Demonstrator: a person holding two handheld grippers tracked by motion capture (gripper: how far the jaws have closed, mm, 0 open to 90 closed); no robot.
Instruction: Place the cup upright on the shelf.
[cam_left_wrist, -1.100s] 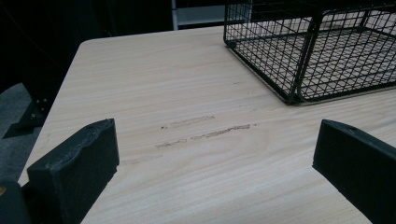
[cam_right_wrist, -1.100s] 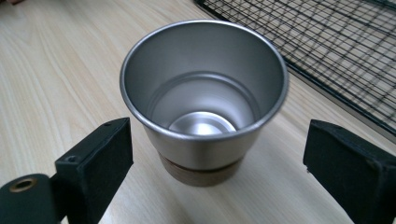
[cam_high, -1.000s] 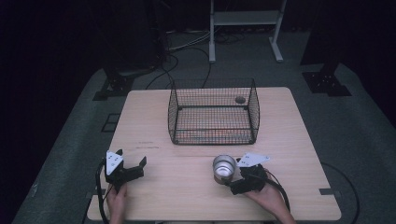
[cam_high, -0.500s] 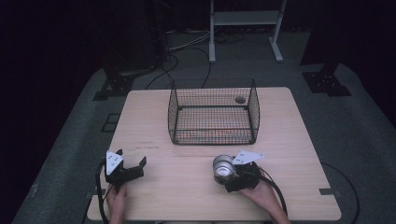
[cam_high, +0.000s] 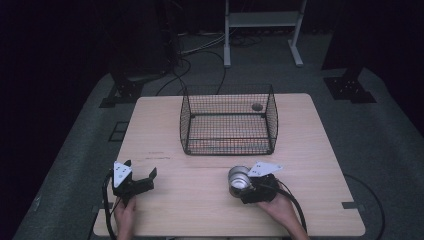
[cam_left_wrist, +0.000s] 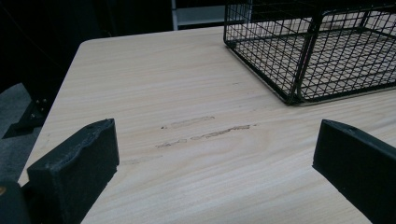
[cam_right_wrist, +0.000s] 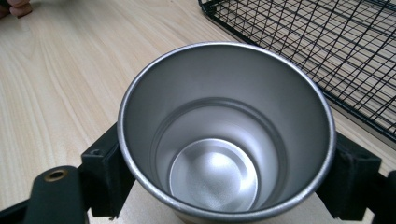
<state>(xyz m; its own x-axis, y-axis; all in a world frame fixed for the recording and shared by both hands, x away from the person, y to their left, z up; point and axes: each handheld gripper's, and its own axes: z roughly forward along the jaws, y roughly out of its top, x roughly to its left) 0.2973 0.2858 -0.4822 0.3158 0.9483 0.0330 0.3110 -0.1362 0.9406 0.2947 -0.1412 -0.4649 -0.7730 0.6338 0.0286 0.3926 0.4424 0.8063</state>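
While right gripper (cam_high: 246, 186) clamps steel cup (cam_high: 239, 179), wire basket (cam_high: 228, 120) sits just beyond; left gripper (cam_high: 142, 176) apart.

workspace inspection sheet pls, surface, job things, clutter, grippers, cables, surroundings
surface: pale wooden table, with faint scuff marks near the left side.
job's things: steel cup, upright and empty, between the right gripper's jaws; black wire basket behind it, apart from the cup, holding nothing large.
clutter: a small round thing at the basket's far right corner, too small to tell what it is.
grippers: left gripper open, over bare table; right gripper closed on the cup.
cables: one trails from each gripper toward the person; more lie on the floor beyond the table.
surroundings: grey floor mat, white stand legs, dark room.
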